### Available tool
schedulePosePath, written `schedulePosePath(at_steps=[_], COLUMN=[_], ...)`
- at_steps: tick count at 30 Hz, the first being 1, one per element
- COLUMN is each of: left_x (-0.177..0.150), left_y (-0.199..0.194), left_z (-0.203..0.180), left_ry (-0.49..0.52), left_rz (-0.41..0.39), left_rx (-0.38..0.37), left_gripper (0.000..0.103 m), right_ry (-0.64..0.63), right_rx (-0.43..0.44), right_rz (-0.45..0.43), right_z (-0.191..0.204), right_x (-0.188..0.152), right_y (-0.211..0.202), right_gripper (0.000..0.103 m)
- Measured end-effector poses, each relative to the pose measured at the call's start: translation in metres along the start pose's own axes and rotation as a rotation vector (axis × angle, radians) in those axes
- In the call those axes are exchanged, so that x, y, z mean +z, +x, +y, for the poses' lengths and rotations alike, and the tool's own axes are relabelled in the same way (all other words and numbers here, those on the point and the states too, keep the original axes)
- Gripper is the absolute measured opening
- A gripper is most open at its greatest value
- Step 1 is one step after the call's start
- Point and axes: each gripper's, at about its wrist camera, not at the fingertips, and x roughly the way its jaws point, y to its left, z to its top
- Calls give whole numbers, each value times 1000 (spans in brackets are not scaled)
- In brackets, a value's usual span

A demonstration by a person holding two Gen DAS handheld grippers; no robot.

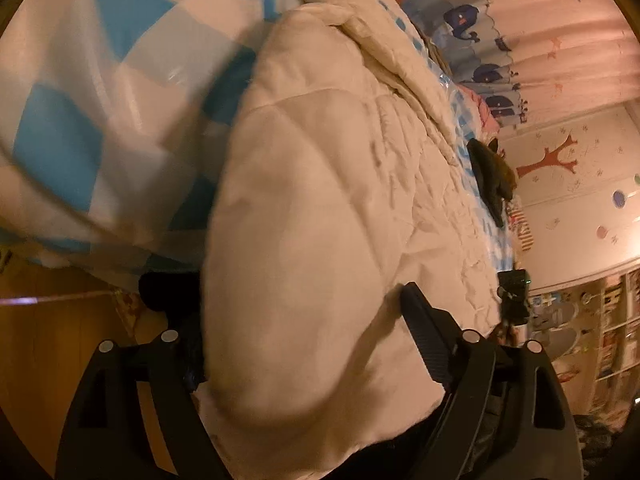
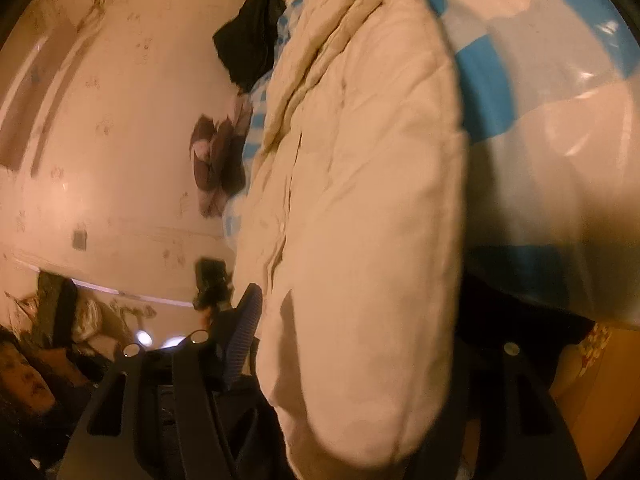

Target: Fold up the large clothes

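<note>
We had the cream padded coat (image 1: 320, 200) spread on the bed (image 1: 100, 80) w/ its blue-white check cover. Our left tool (image 1: 296, 320) stood spread, a puffy fold of coat bulging between the jaws; pads pressing or not, we couldn't tell. Right tool (image 2: 356, 320) likewise straddled the coat's rounded edge, far finger hidden, grip unclear.

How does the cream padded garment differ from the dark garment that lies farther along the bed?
The cream padded garment is large, puffy and quilted, and it fills most of each view; the dark garment is a small, flat bundle near the wall. The cream one reaches down between the fingers of both grippers; the dark one lies far from both. Both rest on the blue-and-white checked cover.
</note>
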Motion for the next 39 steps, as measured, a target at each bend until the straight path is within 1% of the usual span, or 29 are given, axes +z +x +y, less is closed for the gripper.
schedulePosePath(at_steps=[1, 2, 3, 5, 6, 9, 11, 13, 14, 16, 17, 18, 19, 20, 21, 22, 23, 24, 26, 27, 28, 29, 30, 32, 33, 36, 37, 39], left_x=[-2, -2, -2, -4, -4, -5, -9, -16, -20, -23, -22, -22, -22, -21, -20, -19, -19, -19, -20, -21, -23, -24, -24, -25, -25, -24, -26, -28], left_y=[0, 0, -2, -11, -16, -41, -54, -60, -58, -48, -42, -38, -34, -31, -28, -24, -21, -18, -14, -12, -13, -12, -10, -17, -24, -48, -60, -78], left_z=[-5, -8, -11, -25, -30, -45, -60, -71, -71, -63, -57, -51, -43, -36, -30, -26, -23, -20, -16, -16, -14, -16, -22, -34, -39, -52, -60, -71], left_ry=[14, 18, 20, 66, 79, 118, 177, 251, 279, 277, 255, 231, 206, 181, 154, 134, 120, 111, 91, 86, 92, 96, 94, 140, 145, 166, 187, 229], left_rz=[-12, -12, -15, -47, -60, -109, -116, -84, -53, 1, 18, 29, 30, 24, 21, 22, 24, 23, 20, 9, -13, -13, -15, -52, -71, -134, -157, -181], left_rx=[6, -4, -7, 26, 31, 5, -11, 10, 41, 75, 89, 96, 97, 92, 81, 74, 81, 90, 70, 65, 54, 29, 10, 39, 32, -20, -43, -60], left_gripper=[58, 35, 21, 15, 13, 10, 10, 10, 12, 18, 29, 43, 49, 58, 64, 67, 75, 78, 78, 73, 61, 28, 18, 13, 12, 11, 11, 11], right_ry=[-3, -5, -7, -12, -19, -57, -86, -100, -95, -57, -14, 5, 17, 30, 38, 42, 42, 36, 12, 7, 4, -3, -10, -21, -28, -74, -83, -117], right_rx=[-7, -8, -12, -3, 5, 39, 57, 41, 24, -7, 2, 2, -11, -4, 14, 23, 23, 21, -7, -25, -22, -23, -22, 6, 24, 72, 82, 111], right_rz=[-17, -38, -60, -103, -119, -154, -152, -134, -118, -97, -80, -75, -81, -81, -79, -79, -74, -64, -64, -77, -99, -112, -126, -158, -173, -208, -210, -216], right_z=[1, 2, 2, 4, 7, 20, 30, 31, 29, 18, 8, 2, -2, -6, -9, -10, -10, -8, -2, -1, 1, 2, 5, 11, 14, 35, 39, 54], right_x=[0, 0, -1, -3, -5, -12, -18, -23, -24, -23, -22, -21, -20, -18, -17, -15, -14, -13, -13, -12, -13, -15, -17, -20, -21, -25, -25, -28], right_y=[0, -2, -5, -12, -15, -26, -32, -37, -36, -33, -30, -28, -27, -26, -25, -24, -21, -17, -13, -13, -14, -16, -17, -21, -24, -34, -36, -41], right_gripper=[37, 34, 23, 18, 16, 15, 15, 15, 15, 20, 32, 45, 50, 50, 50, 50, 50, 50, 36, 29, 24, 21, 19, 16, 16, 15, 15, 15])
